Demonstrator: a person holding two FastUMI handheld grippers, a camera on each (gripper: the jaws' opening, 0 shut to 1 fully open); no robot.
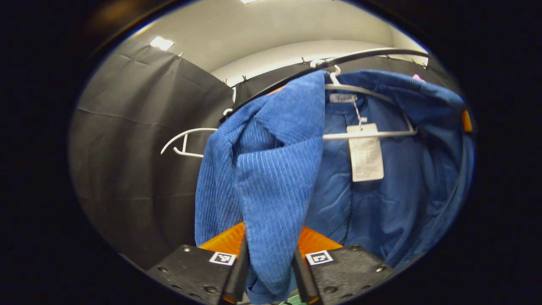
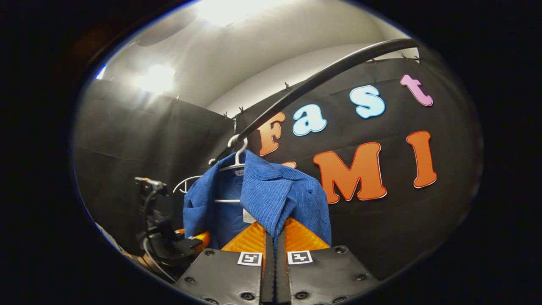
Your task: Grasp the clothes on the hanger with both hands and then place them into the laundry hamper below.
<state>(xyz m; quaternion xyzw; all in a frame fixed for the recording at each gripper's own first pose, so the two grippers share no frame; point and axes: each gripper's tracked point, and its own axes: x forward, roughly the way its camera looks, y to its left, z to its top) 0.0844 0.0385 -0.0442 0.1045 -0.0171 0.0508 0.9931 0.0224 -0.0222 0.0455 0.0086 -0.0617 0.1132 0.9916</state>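
Jacket: a blue corduroy jacket (image 1: 271, 169) hangs on a white hanger (image 1: 368, 134), straight ahead of my jaws in the left gripper view. In the right gripper view the jacket (image 2: 271, 195) sits just above my jaws.

Left gripper: my left gripper (image 1: 271, 271) has its jaws partly closed on a hanging fold of the jacket's front. Cloth fills the gap between them, and both fingers seem to press it. I judge this a firm hold, taken low so the fabric can be drawn off.

Right gripper: my right gripper (image 2: 271, 258) has its jaws closed almost together, with a thin strip of blue cloth pinched between them. In this view the left gripper (image 2: 178, 245) shows below and to the left of the jacket.

Rail: a dark rail (image 1: 364, 57) runs above the jaws; the hanger's hook rests over it, which is why the jacket stays up.

Spare hanger: a second white hanger (image 1: 186, 142), bare, hangs beyond the jacket to the left of my left jaws.

Tag: a paper tag (image 1: 366, 152) dangles inside the collar.

Hamper: I cannot tell where it sits.

Stage: both grips look set; lifting the jacket off the hanger is not yet done.
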